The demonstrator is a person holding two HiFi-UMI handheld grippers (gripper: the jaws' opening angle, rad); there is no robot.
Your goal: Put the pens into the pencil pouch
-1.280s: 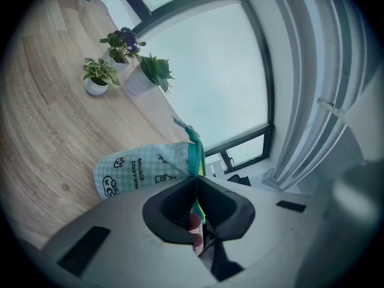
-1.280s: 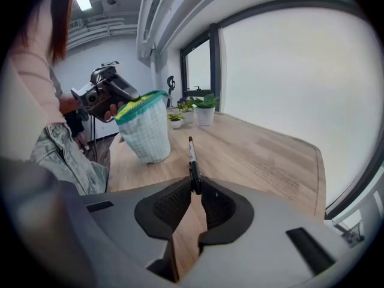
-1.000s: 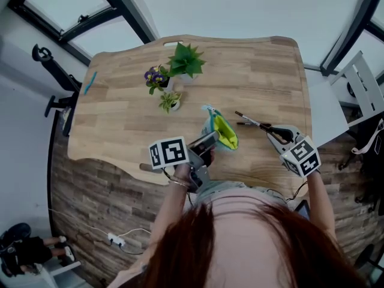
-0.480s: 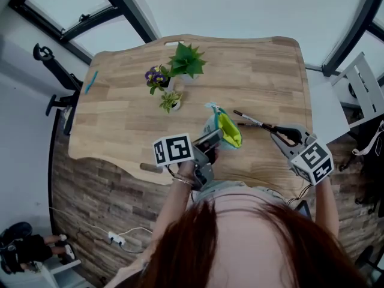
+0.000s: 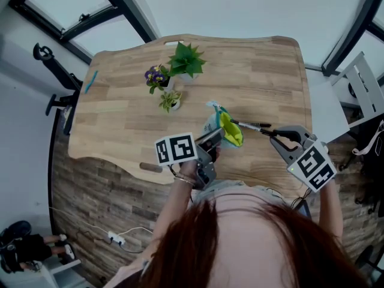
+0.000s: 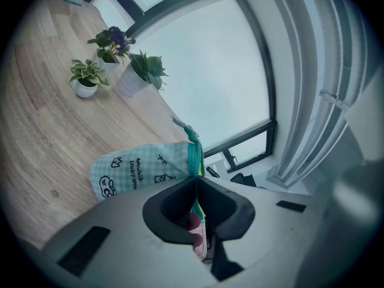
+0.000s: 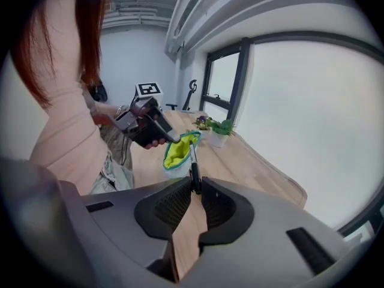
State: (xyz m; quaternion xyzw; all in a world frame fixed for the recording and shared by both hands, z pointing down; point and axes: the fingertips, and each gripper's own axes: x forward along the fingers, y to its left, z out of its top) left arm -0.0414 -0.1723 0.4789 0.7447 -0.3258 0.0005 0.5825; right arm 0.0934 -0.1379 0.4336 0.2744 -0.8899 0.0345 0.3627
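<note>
Left gripper (image 5: 216, 138): closed tight on the zip edge of the pencil pouch (image 5: 223, 129); in my left gripper view the jaws meet on the fabric with no gap between them.
Pencil pouch: near the front middle of the wooden tabletop (image 5: 258, 71), between my two grippers. Its checked pale green outside carries small black drawings, and the mouth gapes open towards my right side, showing a bright yellow lining.
Right gripper (image 5: 275, 134): clamped on a black pen (image 5: 251, 126), jaws part way apart with the pen's rear end pinched between them.
Pen: held above the tabletop, pointing from my right gripper towards the pouch. Its far end is at the open mouth, over the yellow lining; I cannot tell whether it touches the fabric.
Plants: three small pots stand together farther back on the tabletop, a spiky green plant (image 5: 186, 59), a purple flower (image 5: 156, 75) and a small leafy plant (image 5: 170, 101), well apart from the pouch.
Me: one hand on each gripper.
</note>
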